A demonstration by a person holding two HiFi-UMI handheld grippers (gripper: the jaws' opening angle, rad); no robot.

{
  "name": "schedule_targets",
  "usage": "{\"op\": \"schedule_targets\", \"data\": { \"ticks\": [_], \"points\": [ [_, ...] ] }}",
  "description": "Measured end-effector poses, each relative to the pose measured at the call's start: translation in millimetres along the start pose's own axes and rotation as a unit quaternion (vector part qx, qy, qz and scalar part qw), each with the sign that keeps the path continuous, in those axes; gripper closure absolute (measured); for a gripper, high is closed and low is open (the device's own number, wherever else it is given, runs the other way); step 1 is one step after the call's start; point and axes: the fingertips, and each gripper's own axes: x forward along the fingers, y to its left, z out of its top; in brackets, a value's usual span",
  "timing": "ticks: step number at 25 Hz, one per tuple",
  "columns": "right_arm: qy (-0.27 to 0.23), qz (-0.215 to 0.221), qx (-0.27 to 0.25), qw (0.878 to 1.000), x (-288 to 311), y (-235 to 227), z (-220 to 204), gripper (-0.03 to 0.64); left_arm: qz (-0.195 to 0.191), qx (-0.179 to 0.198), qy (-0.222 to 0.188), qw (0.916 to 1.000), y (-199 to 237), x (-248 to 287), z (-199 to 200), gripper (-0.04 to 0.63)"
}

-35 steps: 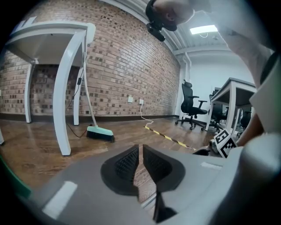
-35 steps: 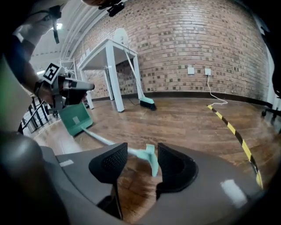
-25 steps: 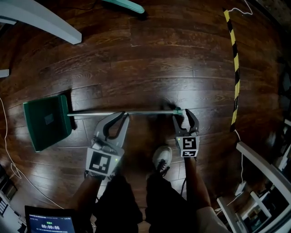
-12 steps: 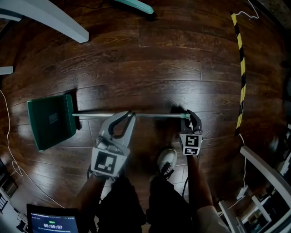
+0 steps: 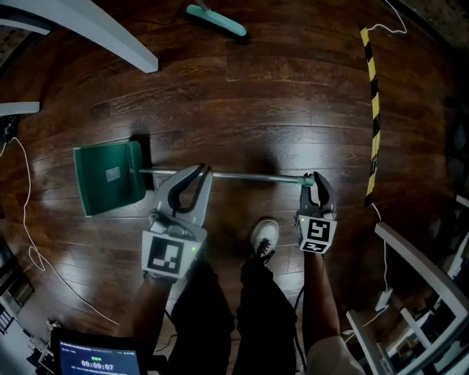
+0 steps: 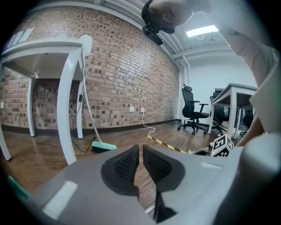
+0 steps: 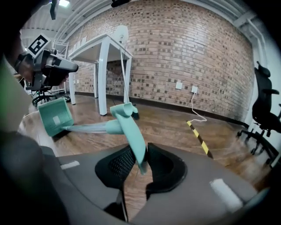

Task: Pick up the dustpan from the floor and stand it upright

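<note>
The dark wooden floor [image 5: 278,95] fills the head view, and a brick wall [image 7: 184,52] closes the room behind it. A white table [image 7: 103,48] stands near that wall, and a black office chair [image 6: 193,107] sits further off.

The dustpan [image 5: 108,178] is the largest loose thing. Its green pan is at the person's left. Its long metal handle [image 5: 249,176] runs level across in front of the feet to a teal grip [image 7: 134,132] at the right end. Whether the pan's edge touches the floor cannot be told.

The left gripper [image 5: 201,172] meets the handle near the pan end, and the bar crosses at its tips. In the left gripper view its jaws are drawn together with only a sliver between the pads [image 6: 127,160] and nothing caught there. The views do not settle whether the handle is pinched further back.

The right gripper [image 5: 316,179] is clenched on the teal grip, whose flat tail hangs between the pads. Its jaws have just been closing on it, then easing a touch.

A teal broom [image 5: 216,20] lies at the far edge of the floor. A strip of yellow and black tape [image 5: 374,110] runs down the right side. One pale shoe [image 5: 264,236] shows between the two grippers, and a thin white cable [image 5: 29,220] trails along the left.
</note>
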Motion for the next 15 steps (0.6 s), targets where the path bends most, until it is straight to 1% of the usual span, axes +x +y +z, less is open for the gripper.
{"op": "schedule_targets", "data": {
  "ticks": [6, 10, 15],
  "points": [
    [-0.035, -0.024, 0.011, 0.999, -72.7, -41.8, 108.1, 0.493, 0.001, -0.006, -0.010, 0.9999, -19.3, -28.6, 99.3, 0.569],
    [-0.040, -0.044, -0.020, 0.998, -114.4, -71.5, 171.0, 0.480, 0.001, -0.003, -0.023, 0.9997, -28.3, -41.4, 166.3, 0.569],
    [-0.046, -0.064, -0.065, 0.995, -151.6, -98.7, 231.3, 0.472, -0.003, 0.004, -0.033, 0.9995, -37.3, -45.1, 223.8, 0.569]
  ]
}}
